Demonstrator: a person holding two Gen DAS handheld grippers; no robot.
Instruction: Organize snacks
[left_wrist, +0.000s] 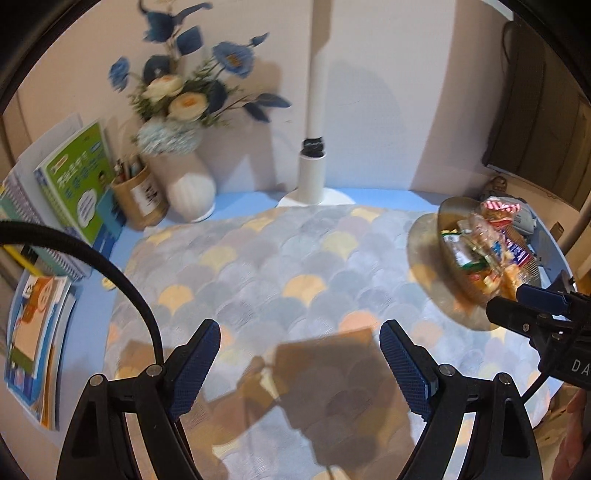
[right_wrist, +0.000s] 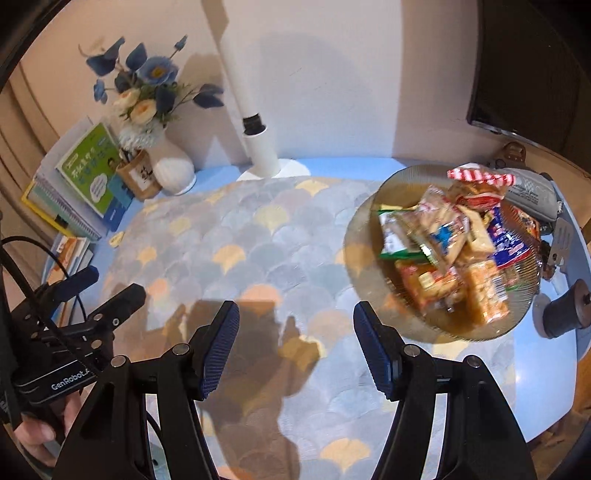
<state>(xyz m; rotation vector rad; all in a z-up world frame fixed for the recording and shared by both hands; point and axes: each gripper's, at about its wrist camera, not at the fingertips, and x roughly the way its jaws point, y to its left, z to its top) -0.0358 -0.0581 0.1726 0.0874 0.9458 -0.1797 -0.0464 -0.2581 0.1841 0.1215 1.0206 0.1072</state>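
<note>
A glass bowl (right_wrist: 399, 314) piled with several snack packets (right_wrist: 450, 251) stands on the patterned mat at the right. It also shows in the left wrist view (left_wrist: 439, 254), far right. My right gripper (right_wrist: 295, 343) is open and empty, above the mat, left of and nearer than the bowl. My left gripper (left_wrist: 299, 362) is open and empty above the mat's middle. The right gripper's fingers (left_wrist: 517, 310) show at the right edge of the left wrist view, next to the bowl. The left gripper (right_wrist: 107, 288) shows at the left of the right wrist view.
A scallop-patterned mat (right_wrist: 258, 236) covers a blue table (right_wrist: 554, 369). At the back stand a white lamp post (right_wrist: 258, 147), a vase of flowers (right_wrist: 170, 166), a pencil cup (right_wrist: 140, 177) and stacked books (right_wrist: 85, 177). A grey pouch (right_wrist: 532, 192) and a black knob (right_wrist: 565, 306) lie right of the bowl.
</note>
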